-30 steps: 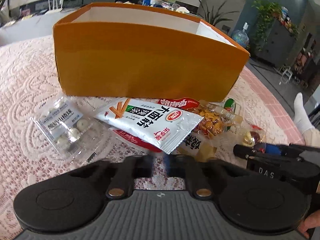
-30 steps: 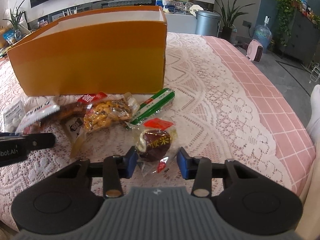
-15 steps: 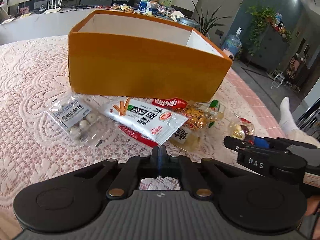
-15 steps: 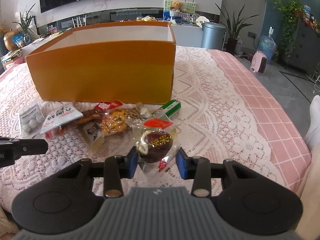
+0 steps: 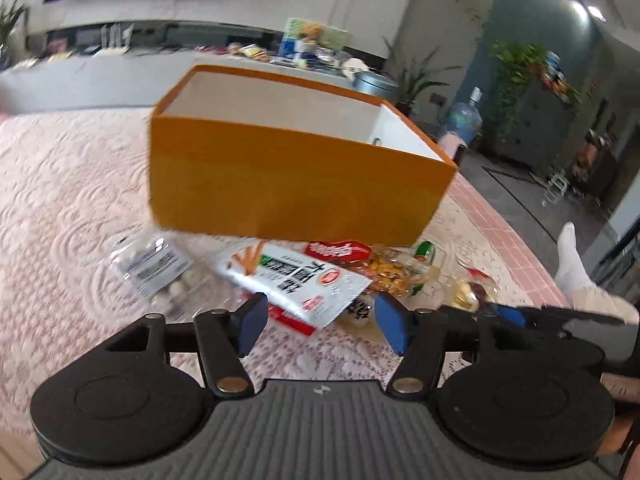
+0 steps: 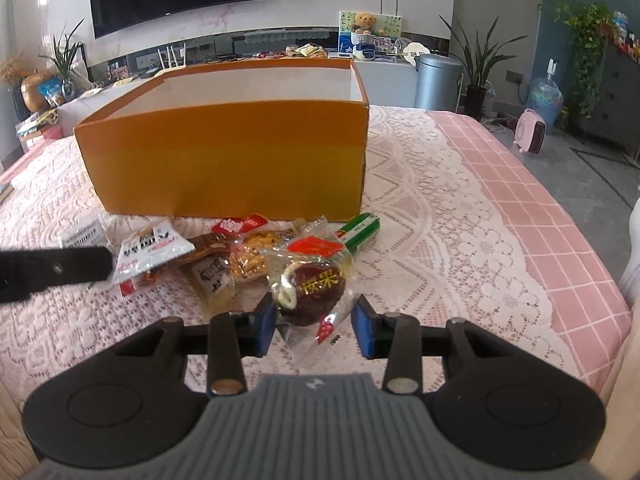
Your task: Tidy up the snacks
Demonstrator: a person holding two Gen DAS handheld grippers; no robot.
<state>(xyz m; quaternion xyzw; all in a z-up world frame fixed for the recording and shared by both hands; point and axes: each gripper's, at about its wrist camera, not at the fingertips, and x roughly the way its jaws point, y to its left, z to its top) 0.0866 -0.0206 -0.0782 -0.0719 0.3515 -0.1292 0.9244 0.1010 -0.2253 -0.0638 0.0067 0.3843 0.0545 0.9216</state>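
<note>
- Date pack sits between our right gripper jaws, seemingly clamped on its wrapper; we lift it toward the box, frame centre.
- Left gripper jaws apart, empty, near the pile; next, a drop inside.

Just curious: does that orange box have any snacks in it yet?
Cannot tell fully. The box is open-topped and only bare white inner walls show; its floor is hidden. The snacks lie outside, in front.

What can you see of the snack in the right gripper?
The date snack packet: a clear crinkly wrapper with a red top label, holding one dark brown fruit with yellow characters on it. It sits upright, raised above the lace tablecloth, pinched at its lower part between the right gripper pads, in front of the orange box.
</note>
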